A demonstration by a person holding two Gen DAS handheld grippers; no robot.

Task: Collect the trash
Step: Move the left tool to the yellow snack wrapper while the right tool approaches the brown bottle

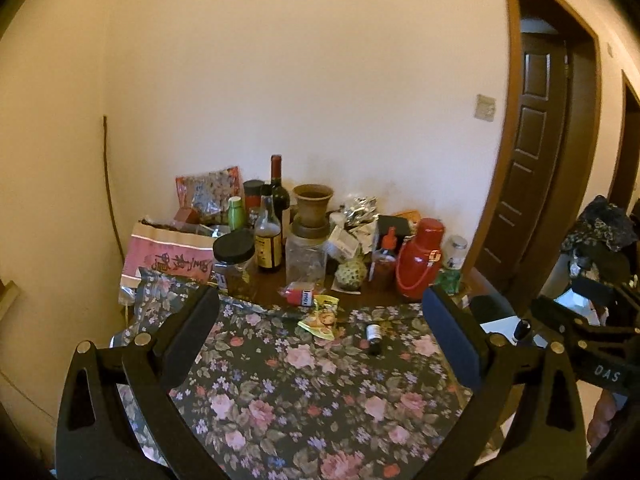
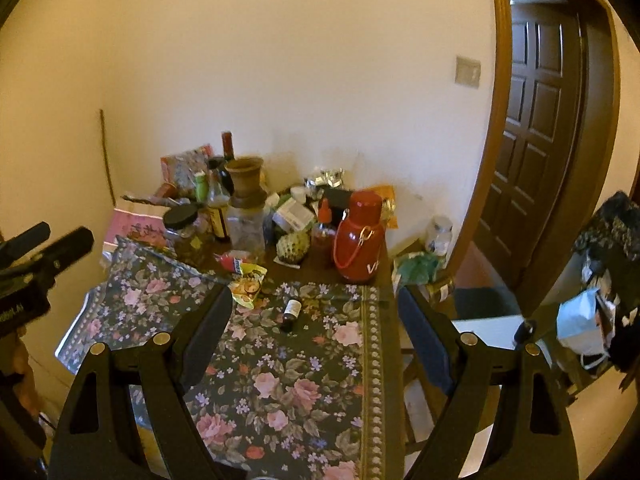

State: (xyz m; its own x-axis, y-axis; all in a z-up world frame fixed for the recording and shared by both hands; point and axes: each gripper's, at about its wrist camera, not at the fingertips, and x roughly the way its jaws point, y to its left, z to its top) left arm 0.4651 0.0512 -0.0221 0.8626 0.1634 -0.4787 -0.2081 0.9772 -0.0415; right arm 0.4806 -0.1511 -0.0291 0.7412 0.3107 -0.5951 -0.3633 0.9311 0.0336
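1. Your left tongs stand wide apart, nothing between the fingers, pitched down toward the table.
2. Your right tongs also gape wide and empty, tilted down over the table's right part.
3. The two tongs sit side by side over the near part of the table, apart, left of one another as named.
4. A bit of your hand shows under the right tongs.
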